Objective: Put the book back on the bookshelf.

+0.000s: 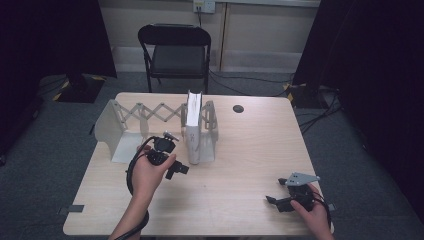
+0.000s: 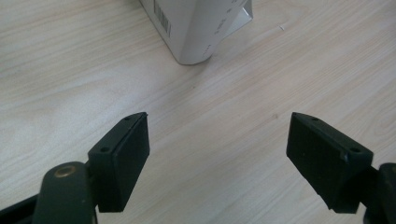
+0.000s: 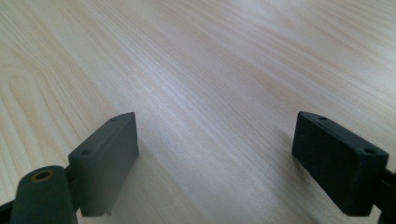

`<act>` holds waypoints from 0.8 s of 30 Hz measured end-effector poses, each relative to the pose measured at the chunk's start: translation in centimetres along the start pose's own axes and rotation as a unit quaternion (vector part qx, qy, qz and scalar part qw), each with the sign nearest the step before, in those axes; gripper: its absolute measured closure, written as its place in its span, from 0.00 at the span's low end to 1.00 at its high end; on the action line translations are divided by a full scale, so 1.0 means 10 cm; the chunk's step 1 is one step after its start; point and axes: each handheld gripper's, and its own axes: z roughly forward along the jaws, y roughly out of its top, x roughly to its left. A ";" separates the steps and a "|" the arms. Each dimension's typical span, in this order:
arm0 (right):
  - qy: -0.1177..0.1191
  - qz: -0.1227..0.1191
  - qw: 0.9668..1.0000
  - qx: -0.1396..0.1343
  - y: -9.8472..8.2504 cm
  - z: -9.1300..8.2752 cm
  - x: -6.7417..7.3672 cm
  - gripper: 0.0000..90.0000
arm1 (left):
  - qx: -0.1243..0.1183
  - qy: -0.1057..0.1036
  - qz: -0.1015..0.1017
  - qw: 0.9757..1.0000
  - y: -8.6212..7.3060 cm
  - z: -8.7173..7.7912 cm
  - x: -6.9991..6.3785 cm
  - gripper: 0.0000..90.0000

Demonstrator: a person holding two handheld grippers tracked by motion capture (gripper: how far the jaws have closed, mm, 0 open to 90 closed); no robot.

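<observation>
the left gripper (image 1: 176,169) hovers over the wooden table (image 1: 240,150) with its jaws spread apart and nothing between them, just short of the white book (image 1: 193,125) that stands upright against the right end of the folding rack (image 1: 150,114). in the left gripper view the book's lower corner (image 2: 191,28) sits a little beyond the jaws, apart from them. the right gripper (image 1: 275,201) rests near the table's front right corner, jaws wide and empty over bare wood.

Even overhead light keeps the desk (image 1: 235,165) bright while the room's far corners and sides fall into near black. Shadows are soft and short. In the gripper views the wood grain is sharp nearby, with pale glare farther off.
</observation>
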 end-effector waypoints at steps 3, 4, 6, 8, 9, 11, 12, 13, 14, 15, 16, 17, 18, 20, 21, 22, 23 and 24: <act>0.000 0.000 1.000 0.000 0.00 0.00 0.00 0.16 | 0.000 0.001 -0.002 1.000 -0.02 0.01 0.02 0.24; 0.000 0.000 1.000 0.000 0.00 0.00 0.00 0.16 | 0.002 0.000 -0.003 1.000 -0.03 0.01 0.03 0.24; 0.000 0.000 1.000 0.000 0.00 0.00 0.00 0.16 | 0.001 0.000 -0.003 1.000 -0.04 0.01 0.04 0.24; 0.000 0.000 1.000 0.000 0.00 0.00 0.00 0.16 | 0.003 0.000 -0.005 1.000 -0.05 0.02 0.06 0.24; 0.000 0.000 1.000 0.000 0.00 0.00 0.00 0.16 | 0.002 0.000 -0.005 1.000 -0.06 0.02 0.06 0.24; 0.000 0.000 1.000 0.000 0.00 0.00 0.00 0.16 | 0.001 0.000 -0.006 1.000 -0.07 0.02 0.07 0.24; 0.000 0.000 1.000 0.000 0.00 0.00 0.00 0.16 | 0.001 0.000 -0.005 1.000 -0.08 0.02 0.08 0.24; 0.000 0.000 1.000 0.000 0.00 0.00 0.00 0.16 | 0.001 0.003 -0.006 1.000 -0.09 0.03 0.09 0.24; 0.000 0.000 1.000 0.000 0.00 0.00 0.00 0.16 | 0.001 0.003 -0.007 1.000 -0.10 0.03 0.10 0.24; 0.000 0.000 1.000 0.000 0.00 0.00 0.00 0.16 | 0.002 0.001 -0.007 1.000 -0.11 0.03 0.11 0.24; 0.000 0.000 1.000 0.000 0.00 0.00 0.00 0.16 | 0.001 0.002 -0.009 1.000 -0.12 0.04 0.12 0.24; 0.000 0.000 1.000 0.000 0.00 0.00 0.00 0.16 | 0.002 0.003 -0.009 1.000 -0.13 0.04 0.14 0.24; 0.000 0.000 1.000 0.000 0.00 0.00 0.00 0.16 | 0.004 0.002 -0.010 1.000 -0.14 0.05 0.15 0.24; 0.000 0.000 1.000 0.000 0.00 0.00 0.00 0.16 | 0.005 0.000 -0.012 1.000 -0.16 0.06 0.16 0.24; 0.000 0.000 1.000 0.000 0.00 0.00 0.00 0.16 | 0.007 -0.001 -0.011 1.000 -0.17 0.06 0.18 0.24; 0.000 0.000 1.000 0.000 0.00 0.00 0.00 0.16 | 0.007 -0.001 -0.012 1.000 -0.18 0.07 0.19 0.24; 0.000 0.000 1.000 0.000 0.00 0.00 0.00 0.16 | 0.005 -0.002 -0.012 1.000 -0.19 0.07 0.19 0.24; 0.000 0.000 1.000 0.000 0.00 0.00 0.00 0.16 | 0.004 -0.001 -0.013 1.000 -0.20 0.07 0.20 0.24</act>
